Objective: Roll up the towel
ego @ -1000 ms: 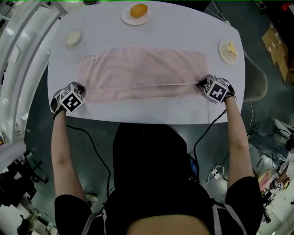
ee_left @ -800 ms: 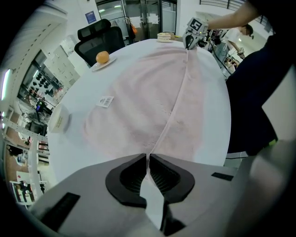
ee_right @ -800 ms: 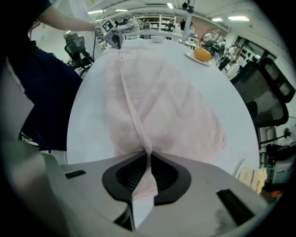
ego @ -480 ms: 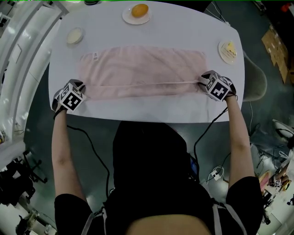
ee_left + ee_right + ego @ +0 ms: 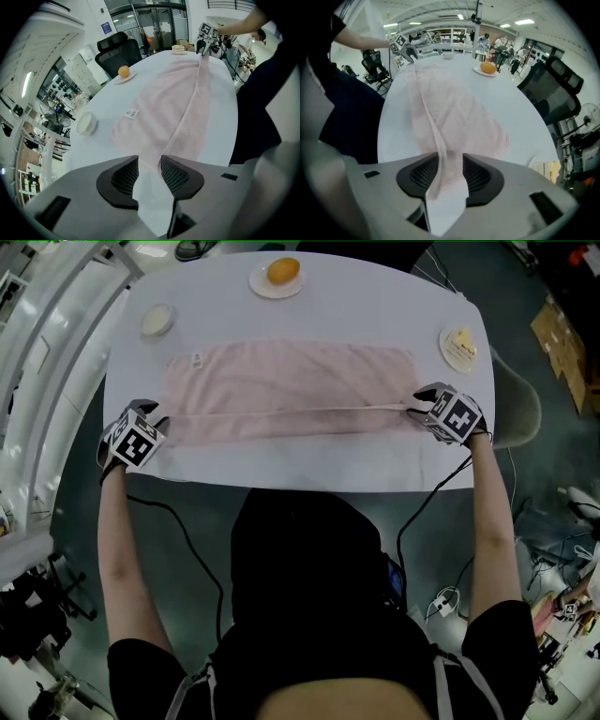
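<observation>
1. Left gripper (image 5: 149, 171) and right gripper (image 5: 450, 174): jaws have just been opening and now stand apart, gripping nothing. The towel's folded hem hangs loose between the right jaws.
2. Towel (image 5: 291, 390) lies flat across the surface (image 5: 375, 306), near edge folded over once. Risk: the freed fold relaxes flat, or the hem snags the right jaws and skews the roll.

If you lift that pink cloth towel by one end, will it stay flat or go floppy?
Probably floppy: the pink cloth towel lies folded over along a soft ridge. It would likely bunch up when pushed, since its surface shows wrinkles. Lying flat on the white table, it seems unlikely to roll away.
</observation>
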`<state>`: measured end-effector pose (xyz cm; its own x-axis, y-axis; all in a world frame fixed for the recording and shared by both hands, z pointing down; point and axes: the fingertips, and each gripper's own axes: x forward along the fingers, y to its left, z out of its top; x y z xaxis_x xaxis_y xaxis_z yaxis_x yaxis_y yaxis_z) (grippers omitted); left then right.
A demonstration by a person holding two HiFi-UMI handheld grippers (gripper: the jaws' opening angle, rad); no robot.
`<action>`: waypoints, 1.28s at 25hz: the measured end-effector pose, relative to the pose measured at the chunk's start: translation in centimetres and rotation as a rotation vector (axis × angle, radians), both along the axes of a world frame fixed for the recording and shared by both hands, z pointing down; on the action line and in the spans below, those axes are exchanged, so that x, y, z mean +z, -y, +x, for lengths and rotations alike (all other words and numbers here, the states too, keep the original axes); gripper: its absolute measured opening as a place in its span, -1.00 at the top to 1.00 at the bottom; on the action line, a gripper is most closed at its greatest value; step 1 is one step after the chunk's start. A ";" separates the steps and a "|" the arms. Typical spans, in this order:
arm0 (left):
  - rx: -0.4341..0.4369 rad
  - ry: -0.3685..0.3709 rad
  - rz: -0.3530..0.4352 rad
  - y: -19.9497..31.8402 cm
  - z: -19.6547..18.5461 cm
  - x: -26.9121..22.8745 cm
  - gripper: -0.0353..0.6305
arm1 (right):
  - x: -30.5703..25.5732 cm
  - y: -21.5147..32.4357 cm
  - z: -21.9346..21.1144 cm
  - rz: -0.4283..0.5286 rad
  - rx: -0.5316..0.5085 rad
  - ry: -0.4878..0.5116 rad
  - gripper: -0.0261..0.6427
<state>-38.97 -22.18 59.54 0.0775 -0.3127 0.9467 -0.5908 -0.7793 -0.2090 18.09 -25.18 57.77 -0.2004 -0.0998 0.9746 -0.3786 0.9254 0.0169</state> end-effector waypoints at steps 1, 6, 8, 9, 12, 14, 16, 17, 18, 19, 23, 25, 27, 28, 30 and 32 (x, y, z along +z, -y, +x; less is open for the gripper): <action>0.012 0.002 -0.010 -0.4 0.0 -0.2 0.43 | -0.2 -0.6 0.1 -0.041 -0.002 0.006 0.39; 0.033 0.009 -0.018 -1.5 0.1 -0.8 0.43 | -0.7 -1.4 1.7 -0.072 -0.030 -0.039 0.39; 0.035 0.017 -0.009 -1.7 -0.2 -1.1 0.43 | -0.7 -1.5 2.3 -0.051 -0.037 -0.060 0.39; 0.036 0.021 -0.004 -1.8 -0.4 -1.3 0.43 | -0.8 -1.5 2.5 -0.041 -0.038 -0.069 0.39; 0.037 0.031 0.016 -1.7 -1.0 -2.1 0.43 | -1.2 -1.4 2.9 -0.016 -0.030 -0.073 0.39; 0.031 0.022 0.035 -1.5 -1.0 -2.8 0.43 | -1.6 -1.2 3.0 0.008 -0.030 -0.071 0.39; 0.028 0.009 0.048 -1.6 -0.9 -3.5 0.43 | -2.2 -0.9 2.9 0.040 -0.036 -0.066 0.39; 0.033 0.007 0.051 -1.8 -0.8 -3.7 0.43 | -2.7 -0.9 2.8 0.056 -0.039 -0.060 0.39; 0.039 0.007 0.054 -2.0 -0.7 -3.9 0.43 | -3.1 -0.9 2.6 0.071 -0.043 -0.052 0.39; 0.047 0.005 0.054 -2.3 -0.5 -4.1 0.43 | -3.6 -1.0 2.4 0.084 -0.049 -0.042 0.39; 0.082 -0.008 0.047 -4.0 0.6 -4.2 0.43 | -5.0 -2.6 1.6 0.118 -0.097 -0.028 0.39; 0.104 -0.009 0.033 -5.3 1.3 -4.0 0.43 | -5.2 -4.1 0.9 0.112 -0.129 -0.011 0.39; 0.124 -0.005 0.012 -6.5 2.1 -3.2 0.43 | -4.7 -5.6 0.4 0.102 -0.161 -0.005 0.39; 0.131 -0.004 0.000 -7.0 2.4 -2.7 0.43 | -4.2 -6.2 0.3 0.096 -0.171 -0.011 0.39; 0.137 -0.008 -0.022 -7.9 2.8 -1.6 0.43 | -2.9 -7.1 0.1 0.085 -0.172 -0.021 0.39; 0.140 -0.012 -0.036 -8.6 3.0 -0.8 0.43 | -1.7 -7.7 -0.3 0.086 -0.162 -0.017 0.39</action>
<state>-35.95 -13.61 58.72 0.1294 -0.2636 0.9559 -0.4778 -0.8613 -0.1728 17.75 -17.46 56.06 -0.2040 -0.1503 0.9674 -0.2234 0.9692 0.1034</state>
